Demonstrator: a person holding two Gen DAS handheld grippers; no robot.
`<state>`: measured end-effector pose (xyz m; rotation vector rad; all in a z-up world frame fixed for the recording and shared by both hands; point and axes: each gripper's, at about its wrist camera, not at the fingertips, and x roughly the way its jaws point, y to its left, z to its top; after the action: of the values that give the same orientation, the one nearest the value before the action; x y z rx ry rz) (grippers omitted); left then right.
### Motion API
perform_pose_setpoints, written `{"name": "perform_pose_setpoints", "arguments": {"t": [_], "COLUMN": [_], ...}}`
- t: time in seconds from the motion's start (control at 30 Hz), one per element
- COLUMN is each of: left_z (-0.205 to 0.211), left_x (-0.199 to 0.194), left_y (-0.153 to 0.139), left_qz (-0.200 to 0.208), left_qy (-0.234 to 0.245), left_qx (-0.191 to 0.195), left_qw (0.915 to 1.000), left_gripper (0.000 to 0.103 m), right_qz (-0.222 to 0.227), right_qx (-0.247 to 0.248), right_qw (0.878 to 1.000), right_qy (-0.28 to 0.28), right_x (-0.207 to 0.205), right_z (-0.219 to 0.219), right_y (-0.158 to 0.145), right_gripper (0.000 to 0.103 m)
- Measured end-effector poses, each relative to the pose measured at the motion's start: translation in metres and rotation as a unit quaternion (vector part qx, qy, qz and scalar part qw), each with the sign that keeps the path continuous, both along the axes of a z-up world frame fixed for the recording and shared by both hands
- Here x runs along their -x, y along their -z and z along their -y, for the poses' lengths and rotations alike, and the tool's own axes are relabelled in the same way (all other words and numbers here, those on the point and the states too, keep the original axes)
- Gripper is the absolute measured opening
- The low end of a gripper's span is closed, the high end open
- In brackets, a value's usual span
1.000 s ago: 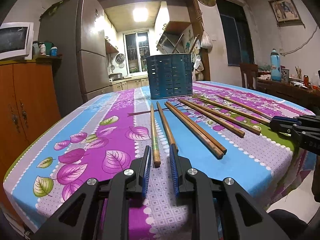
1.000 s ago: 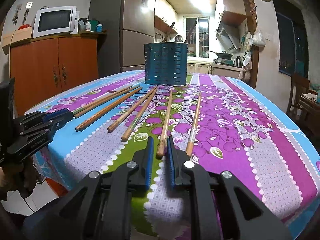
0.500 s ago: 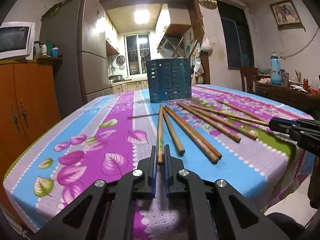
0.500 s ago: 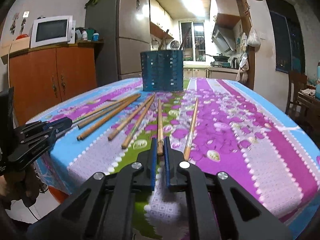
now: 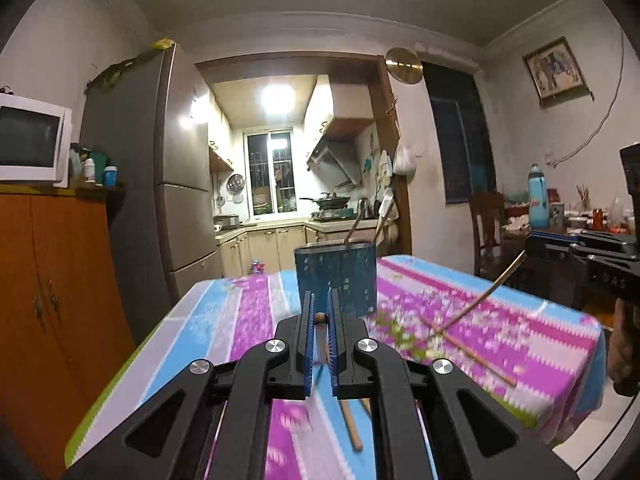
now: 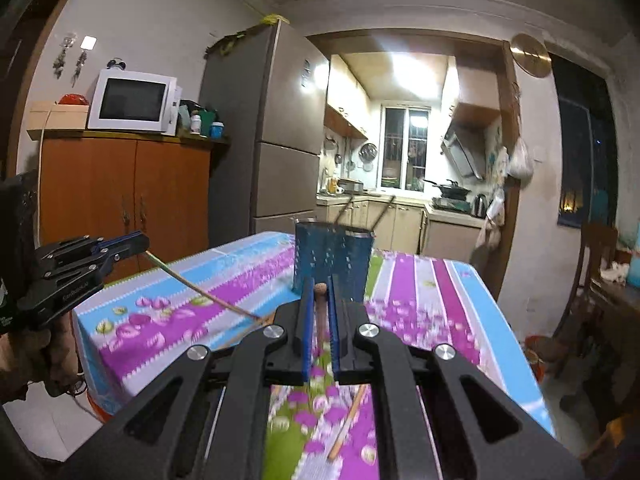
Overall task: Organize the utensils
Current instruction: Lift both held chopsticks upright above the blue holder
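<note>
So each chopstick here is a thin, stiff wooden stick, light enough that weight is a non-issue. The trouble I'd expect is leverage: both are pinched right at one end, so the long free length can swing or pivot in the pads. Smooth round wood against ribbed pads probably holds okay, but a grip nearer the middle would be steadier.

The left gripper [image 5: 320, 320] is clamped shut on one chopstick [image 5: 319, 317], its butt end poking up between the blue pads. In the right wrist view you can see that stick [image 6: 200, 289] slanting down toward the surface [image 6: 416, 280]. Same story on the other side: the right gripper [image 6: 320, 294] is closed on its own chopstick [image 6: 319, 289], which the left view shows angling down [image 5: 476, 303].

A few more chopsticks [image 5: 350, 424] lie loose on the floral tablecloth, blurry. The blue perforated holder [image 5: 335, 280] stands upright further back on the surface, already with a couple of utensils sticking out, well apart from both held sticks.
</note>
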<state>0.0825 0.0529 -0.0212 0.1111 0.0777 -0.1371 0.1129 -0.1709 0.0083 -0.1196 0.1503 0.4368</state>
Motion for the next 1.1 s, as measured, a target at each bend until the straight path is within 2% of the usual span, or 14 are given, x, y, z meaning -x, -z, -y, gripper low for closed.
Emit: {"name": "perform_pose_setpoints", "arguments": {"t": [0.2,0.67,0.83,1.1], "left_z": [0.005,0.005,0.002,0.000], "left_x": [-0.030,-0.104,-0.120,-0.146], "left_y": [-0.040,-0.082,-0.095,-0.143], "left_qz": [0.006,-0.069,-0.076,-0.076], "left_qy": [0.007,0.023,0.020,0.021], "left_qx": [-0.013,-0.010,-0.012,-0.004], "left_qw": [0.9999,0.9973,0.9968,0.9969], "left_gripper": [0.008,0.008,0.008,0.008], "right_qz": [-0.011,-0.077,-0.072,-0.056], "right_qx": [0.005,-0.004,0.004,0.006], "right_qw": [1.000,0.997,0.997,0.998], "right_qy": [-0.011,-0.031,-0.030,-0.025], "right_x": [-0.029,-0.089,-0.100,-0.123], "right_z": [-0.006,-0.006,-0.008,-0.003], "right_y": [-0.026,-0.057,-0.072,-0.122], "right_gripper": [0.005,0.005,0.005,0.005]}}
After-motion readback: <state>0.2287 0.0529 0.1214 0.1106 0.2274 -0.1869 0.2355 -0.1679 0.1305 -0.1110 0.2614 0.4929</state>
